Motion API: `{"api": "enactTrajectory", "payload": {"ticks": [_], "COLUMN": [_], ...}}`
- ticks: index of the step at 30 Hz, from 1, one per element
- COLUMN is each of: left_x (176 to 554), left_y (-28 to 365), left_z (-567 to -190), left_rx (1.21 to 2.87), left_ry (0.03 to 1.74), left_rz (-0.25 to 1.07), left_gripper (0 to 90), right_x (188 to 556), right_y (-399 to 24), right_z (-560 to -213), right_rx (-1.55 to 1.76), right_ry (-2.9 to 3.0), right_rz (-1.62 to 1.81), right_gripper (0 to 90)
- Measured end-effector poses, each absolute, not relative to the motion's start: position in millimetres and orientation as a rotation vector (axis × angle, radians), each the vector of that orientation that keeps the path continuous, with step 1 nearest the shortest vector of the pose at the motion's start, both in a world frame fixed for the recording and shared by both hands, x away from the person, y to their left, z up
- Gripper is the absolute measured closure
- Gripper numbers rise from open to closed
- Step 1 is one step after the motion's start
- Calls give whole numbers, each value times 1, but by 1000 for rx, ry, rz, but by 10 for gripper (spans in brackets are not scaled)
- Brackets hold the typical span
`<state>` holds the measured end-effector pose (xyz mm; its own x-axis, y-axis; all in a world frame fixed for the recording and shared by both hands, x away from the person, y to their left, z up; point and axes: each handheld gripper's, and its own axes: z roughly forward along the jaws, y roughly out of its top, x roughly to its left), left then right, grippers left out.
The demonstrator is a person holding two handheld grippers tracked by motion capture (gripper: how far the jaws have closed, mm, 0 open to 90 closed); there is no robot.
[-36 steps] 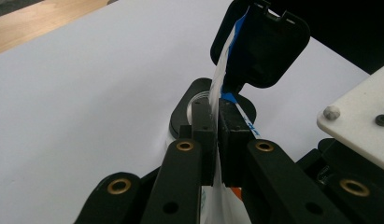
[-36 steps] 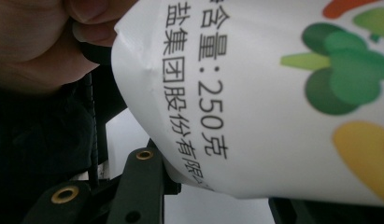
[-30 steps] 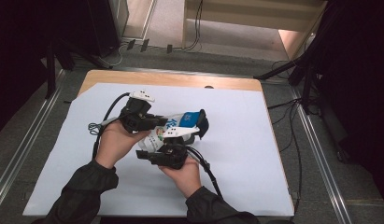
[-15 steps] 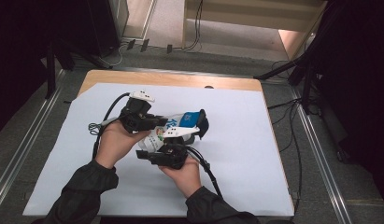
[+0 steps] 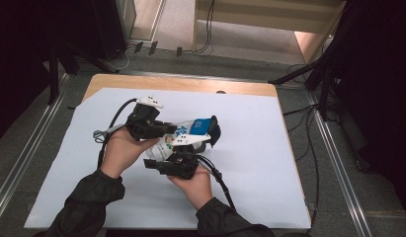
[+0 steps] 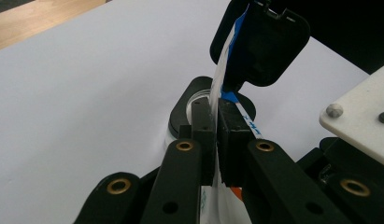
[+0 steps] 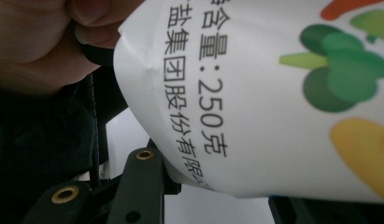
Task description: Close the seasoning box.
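Meanwhile left fingers point(image 6: 216, 135) pinching pouch point(image 7: 283, 93) edge, right fingers point(image 5: 200, 145) gripping it, black cap point(image 6: 264, 44) ahead

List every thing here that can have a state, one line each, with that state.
Left gripper: shut on the label strip.
Right gripper: shut on the white container.
Black flip cap: hinged open.
White container: held off the table, lying sideways.

bag point(image 7: 273, 93): glossy plastic | table point(image 5: 181, 83): wood | sheet point(image 5: 250, 163): matt paper
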<state>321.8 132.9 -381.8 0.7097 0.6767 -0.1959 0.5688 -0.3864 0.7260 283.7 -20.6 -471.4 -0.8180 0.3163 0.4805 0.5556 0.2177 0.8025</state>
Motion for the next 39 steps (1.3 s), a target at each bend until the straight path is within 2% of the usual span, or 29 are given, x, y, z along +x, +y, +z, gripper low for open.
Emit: {"api": "enactTrajectory", "payload": {"ticks": [12, 39], "left_x": [322, 328], "left_y": [136, 138], "left_z": [-387, -394], "left_rx": [2104, 2118], "left_ry": [943, 938], "left_rz": [106, 59], "left_gripper": [876, 851], "right_x": [281, 280], "right_y": [-19, -21], "right_z": [-486, -507], "right_rx": [-849, -869], "right_ry": [-2296, -2356], "right_rz": [-1651, -1608], "right_gripper": [681, 719]}}
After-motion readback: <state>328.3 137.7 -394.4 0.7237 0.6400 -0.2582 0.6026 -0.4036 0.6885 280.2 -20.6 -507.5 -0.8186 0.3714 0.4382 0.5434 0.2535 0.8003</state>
